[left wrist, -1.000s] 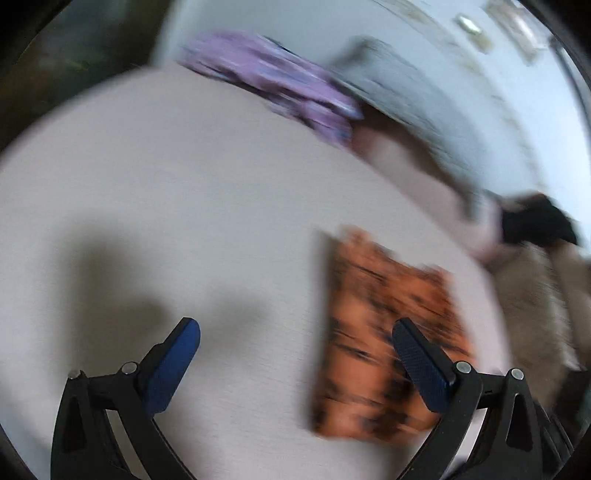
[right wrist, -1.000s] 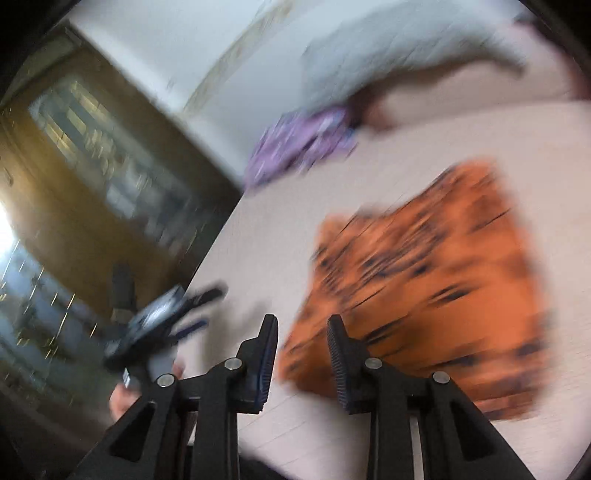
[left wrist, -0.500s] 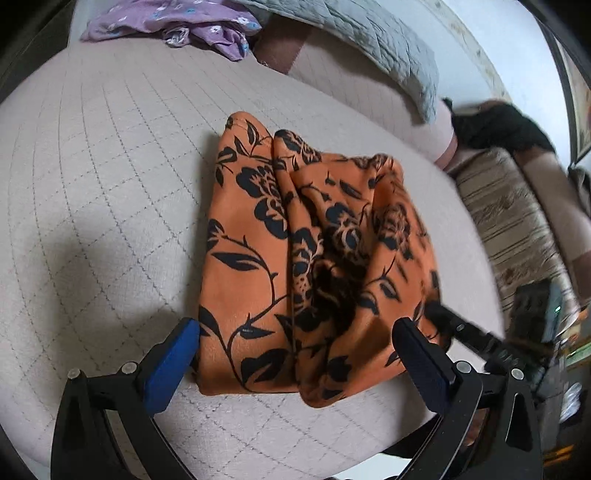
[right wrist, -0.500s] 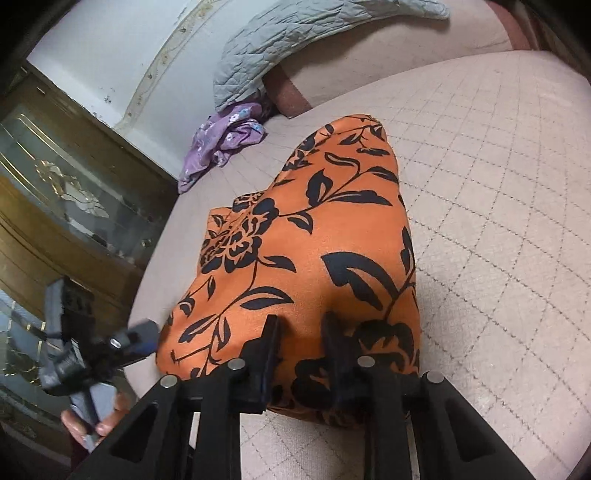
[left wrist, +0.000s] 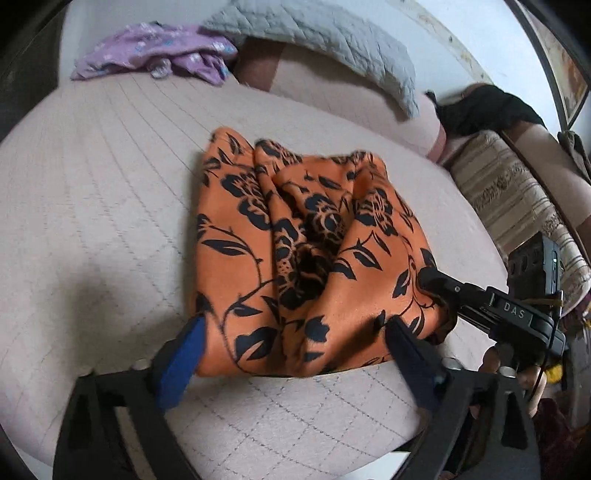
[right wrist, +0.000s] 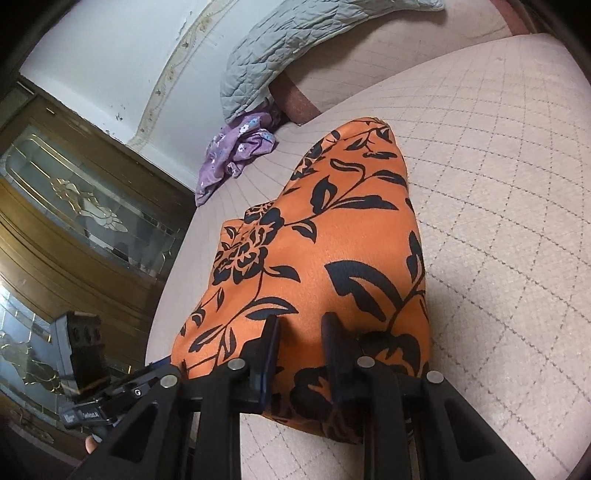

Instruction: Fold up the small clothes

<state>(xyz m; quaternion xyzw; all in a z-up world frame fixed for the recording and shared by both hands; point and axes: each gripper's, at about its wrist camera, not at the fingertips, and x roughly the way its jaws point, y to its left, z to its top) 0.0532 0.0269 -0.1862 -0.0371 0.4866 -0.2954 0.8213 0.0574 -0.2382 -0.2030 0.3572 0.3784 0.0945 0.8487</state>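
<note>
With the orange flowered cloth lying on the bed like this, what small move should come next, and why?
Probably close the left gripper on the near edge of the orange cloth. Its fingers stand wide open on both sides of that edge, while the right gripper seems already pinched on the other corner. The cloth is still bunched in the middle, so both corners need holding before spreading.

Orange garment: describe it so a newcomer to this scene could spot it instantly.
Start at the quilted beige bed. Near its front edge, straight ahead of both tongs, lies a bunched, partly folded orange garment printed with black flowers and leaves. The only other clothing on the bed is a purple floral piece far back by the grey quilted pillow.
</note>
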